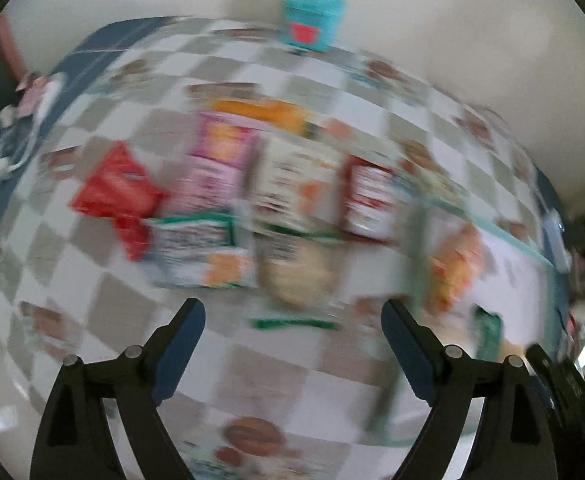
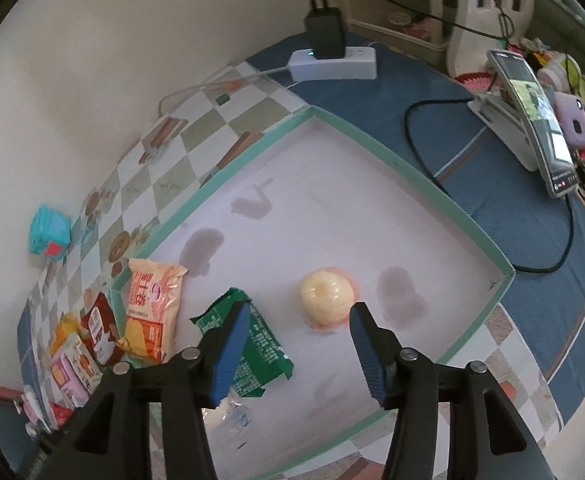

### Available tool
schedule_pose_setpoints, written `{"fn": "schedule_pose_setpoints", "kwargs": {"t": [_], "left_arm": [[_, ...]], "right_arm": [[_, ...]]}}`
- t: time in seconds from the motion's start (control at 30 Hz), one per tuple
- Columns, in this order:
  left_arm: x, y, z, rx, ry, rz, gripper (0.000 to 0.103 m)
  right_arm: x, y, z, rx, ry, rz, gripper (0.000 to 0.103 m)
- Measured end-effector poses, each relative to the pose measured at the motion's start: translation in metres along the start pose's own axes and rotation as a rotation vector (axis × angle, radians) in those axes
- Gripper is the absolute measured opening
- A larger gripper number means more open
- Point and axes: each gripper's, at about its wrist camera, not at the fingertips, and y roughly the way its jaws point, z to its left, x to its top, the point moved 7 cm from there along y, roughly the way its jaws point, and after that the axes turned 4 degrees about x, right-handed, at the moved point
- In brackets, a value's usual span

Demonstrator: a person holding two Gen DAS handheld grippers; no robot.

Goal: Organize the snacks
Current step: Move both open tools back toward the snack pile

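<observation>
In the blurred left wrist view, several snack packets lie on the checkered cloth: a red packet [image 1: 114,188], a pink one [image 1: 216,164], a white one [image 1: 288,184], a red-and-white one [image 1: 370,196] and a round pale snack [image 1: 298,276]. My left gripper [image 1: 292,320] is open above them, holding nothing. In the right wrist view, a shallow white tray with a green rim [image 2: 404,168] holds a wrapped pale round snack [image 2: 326,292], a green packet [image 2: 252,340] and an orange packet [image 2: 152,312]. My right gripper [image 2: 298,320] is open over the tray, just before the round snack.
A teal box [image 1: 312,20] stands by the wall; it also shows in the right wrist view [image 2: 50,232]. A power strip with a charger [image 2: 332,62], cables and a phone on a stand [image 2: 532,116] sit on the blue cloth behind the tray.
</observation>
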Motion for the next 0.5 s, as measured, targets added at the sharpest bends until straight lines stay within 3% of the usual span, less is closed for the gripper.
{"fn": "schedule_pose_setpoints", "kwargs": {"t": [0.1, 0.33, 0.43, 0.5], "left_arm": [[0.008, 0.002, 0.033, 0.038, -0.067, -0.007, 0.091], [0.014, 0.006, 0.085, 0.043, -0.207, 0.002, 0.091], [0.015, 0.005, 0.098, 0.045, -0.236, 0.001, 0.091], [0.017, 0.005, 0.100, 0.047, -0.243, -0.003, 0.091]], "right_arm": [[-0.006, 0.004, 0.013, 0.007, -0.047, 0.008, 0.061], [-0.023, 0.009, 0.054, 0.069, -0.183, 0.023, 0.077], [-0.031, 0.013, 0.069, 0.111, -0.224, 0.037, 0.087], [-0.035, 0.015, 0.075, 0.126, -0.241, 0.046, 0.103]]}}
